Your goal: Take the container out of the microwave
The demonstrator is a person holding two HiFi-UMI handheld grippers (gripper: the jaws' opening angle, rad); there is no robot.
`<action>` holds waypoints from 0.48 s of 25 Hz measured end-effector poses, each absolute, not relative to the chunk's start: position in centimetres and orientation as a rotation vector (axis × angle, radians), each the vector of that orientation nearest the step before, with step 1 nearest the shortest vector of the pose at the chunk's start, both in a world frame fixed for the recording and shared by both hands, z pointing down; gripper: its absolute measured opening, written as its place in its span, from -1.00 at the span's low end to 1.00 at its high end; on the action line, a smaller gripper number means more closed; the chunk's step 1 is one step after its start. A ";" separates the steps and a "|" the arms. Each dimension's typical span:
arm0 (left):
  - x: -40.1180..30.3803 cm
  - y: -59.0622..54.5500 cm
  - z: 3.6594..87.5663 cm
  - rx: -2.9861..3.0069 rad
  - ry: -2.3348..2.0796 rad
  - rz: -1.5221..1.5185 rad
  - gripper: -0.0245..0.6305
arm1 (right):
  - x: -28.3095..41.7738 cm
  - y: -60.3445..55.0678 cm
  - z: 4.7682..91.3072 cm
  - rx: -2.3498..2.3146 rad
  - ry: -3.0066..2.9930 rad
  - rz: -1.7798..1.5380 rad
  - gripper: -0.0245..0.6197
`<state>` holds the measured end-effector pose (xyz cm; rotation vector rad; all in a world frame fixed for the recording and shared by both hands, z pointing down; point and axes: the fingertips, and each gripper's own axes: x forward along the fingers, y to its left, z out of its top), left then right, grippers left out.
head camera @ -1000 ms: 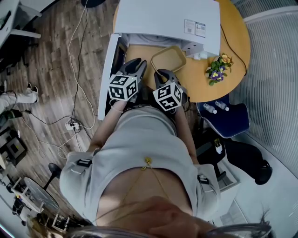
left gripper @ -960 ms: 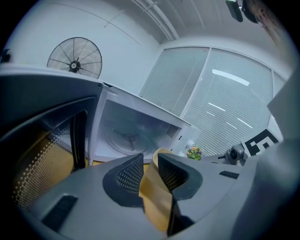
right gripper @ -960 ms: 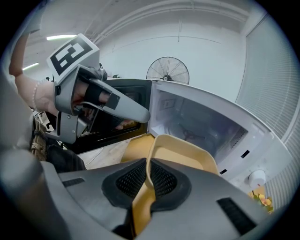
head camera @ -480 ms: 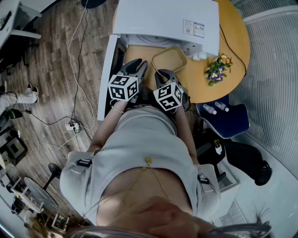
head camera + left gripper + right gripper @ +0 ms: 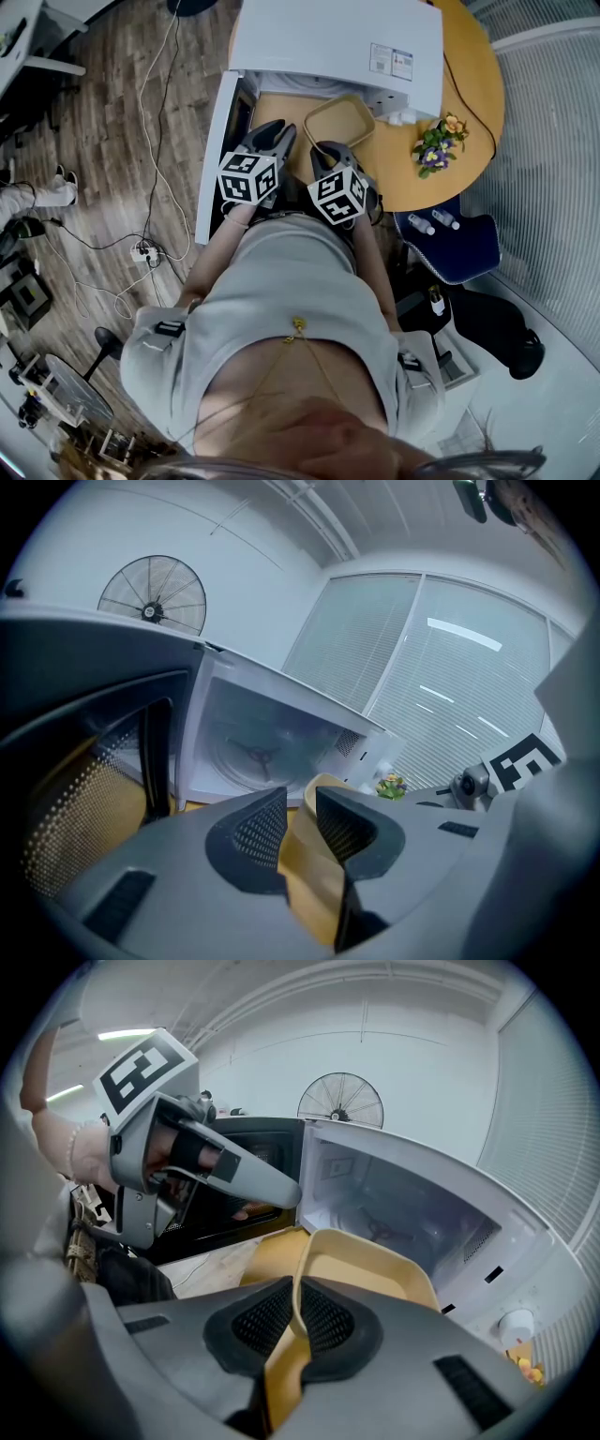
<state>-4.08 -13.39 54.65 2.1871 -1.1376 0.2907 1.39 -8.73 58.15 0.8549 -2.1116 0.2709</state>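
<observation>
The yellow rectangular container (image 5: pixel 342 120) sits outside the white microwave (image 5: pixel 337 42), on the round wooden table (image 5: pixel 412 173) just in front of the cavity. My right gripper (image 5: pixel 330 152) is shut on its near rim; in the right gripper view the thin yellow wall (image 5: pixel 375 1260) runs between the pads of that gripper (image 5: pixel 295 1321). My left gripper (image 5: pixel 277 131) hovers left of the container, beside the open door (image 5: pixel 214 159), jaws a narrow gap apart and empty. In the left gripper view, the container (image 5: pixel 323 785) shows beyond the left gripper (image 5: pixel 300 827). The microwave cavity (image 5: pixel 403 1204) is empty.
A small pot of flowers (image 5: pixel 436 141) stands on the table's right side. A blue chair (image 5: pixel 450 239) holding small bottles (image 5: pixel 424 218) is at the right below the table. Cables and a power strip (image 5: pixel 142 251) lie on the wooden floor at left.
</observation>
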 end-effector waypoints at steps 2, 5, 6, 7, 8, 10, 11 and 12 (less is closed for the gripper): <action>-4.1 -13.5 54.6 2.186 -1.142 0.289 -0.62 | 1.3 -8.8 58.1 0.849 -2.113 0.271 -0.81; -4.0 -13.5 54.7 2.184 -1.142 0.292 -0.62 | 1.3 -8.7 58.2 0.842 -2.113 0.270 -0.81; -3.9 -13.5 54.8 2.183 -1.141 0.293 -0.62 | 1.4 -8.7 58.3 0.838 -2.112 0.270 -0.81; -3.8 -13.5 54.9 2.183 -1.139 0.295 -0.62 | 1.5 -8.7 58.4 0.835 -2.111 0.272 -0.81; -3.7 -13.5 55.0 2.184 -1.138 0.297 -0.62 | 1.5 -8.7 58.5 0.833 -2.111 0.272 -0.81; -3.6 -13.5 55.1 2.185 -1.138 0.300 -0.62 | 1.5 -8.7 58.6 0.831 -2.113 0.273 -0.81; -3.5 -13.5 55.1 2.185 -1.137 0.300 -0.62 | 1.6 -8.6 58.6 0.831 -2.114 0.274 -0.81; -3.5 -13.5 55.1 2.184 -1.136 0.300 -0.62 | 1.5 -8.6 58.5 0.830 -2.114 0.276 -0.81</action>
